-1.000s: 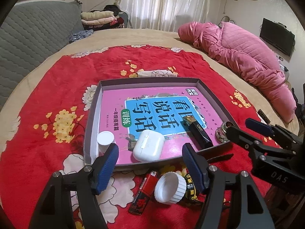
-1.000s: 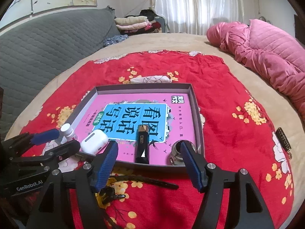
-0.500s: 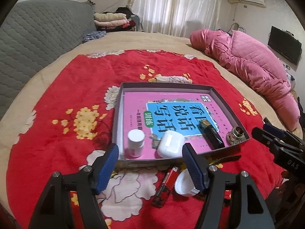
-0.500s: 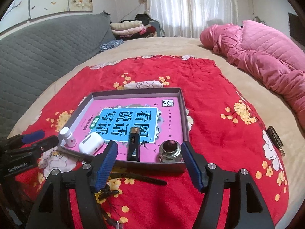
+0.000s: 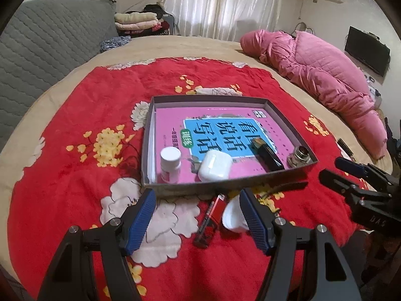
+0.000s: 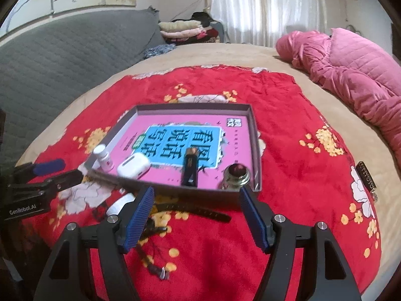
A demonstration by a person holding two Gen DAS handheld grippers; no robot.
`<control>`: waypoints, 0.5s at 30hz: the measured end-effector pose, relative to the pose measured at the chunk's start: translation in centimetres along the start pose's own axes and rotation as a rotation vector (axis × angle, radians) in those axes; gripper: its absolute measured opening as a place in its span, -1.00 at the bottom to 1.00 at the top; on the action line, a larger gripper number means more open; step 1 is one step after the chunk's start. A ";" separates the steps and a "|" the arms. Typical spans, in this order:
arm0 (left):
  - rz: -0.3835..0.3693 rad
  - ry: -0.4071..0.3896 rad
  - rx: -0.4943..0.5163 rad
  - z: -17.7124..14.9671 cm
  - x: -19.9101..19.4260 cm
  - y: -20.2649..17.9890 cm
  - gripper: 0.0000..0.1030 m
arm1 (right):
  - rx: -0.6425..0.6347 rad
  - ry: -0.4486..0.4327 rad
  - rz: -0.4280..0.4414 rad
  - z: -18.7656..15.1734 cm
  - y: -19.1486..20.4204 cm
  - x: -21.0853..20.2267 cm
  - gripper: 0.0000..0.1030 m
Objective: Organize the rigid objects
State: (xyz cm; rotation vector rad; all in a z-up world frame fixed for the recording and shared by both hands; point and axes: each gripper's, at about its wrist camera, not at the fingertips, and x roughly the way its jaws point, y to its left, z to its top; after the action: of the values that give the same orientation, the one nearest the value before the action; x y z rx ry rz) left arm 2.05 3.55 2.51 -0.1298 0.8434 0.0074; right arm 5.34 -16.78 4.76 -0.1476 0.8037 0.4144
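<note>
Both claws stand wide with nothing between their pads. The left claw point(image 5: 198, 212) hangs over the red blanket point(image 5: 62, 175) just short of the tray's near wall, and the right claw point(image 6: 196, 210) does the same further along that wall; each shows at the edge of the other's view.

Nearest the left claw lie the things not yet put away: a red battery point(image 5: 209, 219) flat on the blanket and a white cap point(image 5: 233, 217) partly hidden behind the right-hand blue pad. A black strap point(image 6: 198, 209) stretches along the blanket before the tray, between the right claw's pads in that view, and some small dark pieces lie closer in, too blurred to name. These loose items probably explain why both claws wait here, spread and empty: either could drop onto one.

Beyond them sits the grey tray point(image 5: 283, 119), a shallow box holding a pink book point(image 5: 225, 130) flat on its floor. Along its near edge, lined up as if sorted, are a white pill bottle point(image 5: 170, 161) standing upright, a white earbud case point(image 5: 216, 166), a black lighter point(image 5: 267, 153) lying on the book, and a small glass jar point(image 5: 300, 154) in the corner.

Further out, a dark hair clip point(image 6: 366, 176) lies at the blanket's edge, well apart from everything, and a pink quilt point(image 5: 325, 80) is heaped on the bed.
</note>
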 end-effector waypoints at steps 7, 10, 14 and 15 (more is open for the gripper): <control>-0.011 0.023 0.028 -1.2 -0.4 -1.1 0.33 | -0.033 0.025 0.026 -1.2 1.0 -0.2 0.40; -0.025 0.039 0.024 -1.6 -0.3 -1.4 0.33 | -0.049 0.041 0.044 -1.7 1.7 -0.2 0.40; -0.053 0.064 0.033 -2.1 -0.1 -1.9 0.33 | -0.088 0.077 0.067 -2.6 2.7 0.2 0.40; -0.059 0.071 0.039 -2.2 0.0 -2.1 0.33 | -0.096 0.088 0.073 -2.8 3.0 0.4 0.40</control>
State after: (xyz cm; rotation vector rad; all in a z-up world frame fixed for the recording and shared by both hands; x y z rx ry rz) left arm 0.55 1.26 1.30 -0.1187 0.9097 -0.0689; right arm 2.45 -14.78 2.62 -0.2277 0.8783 0.5183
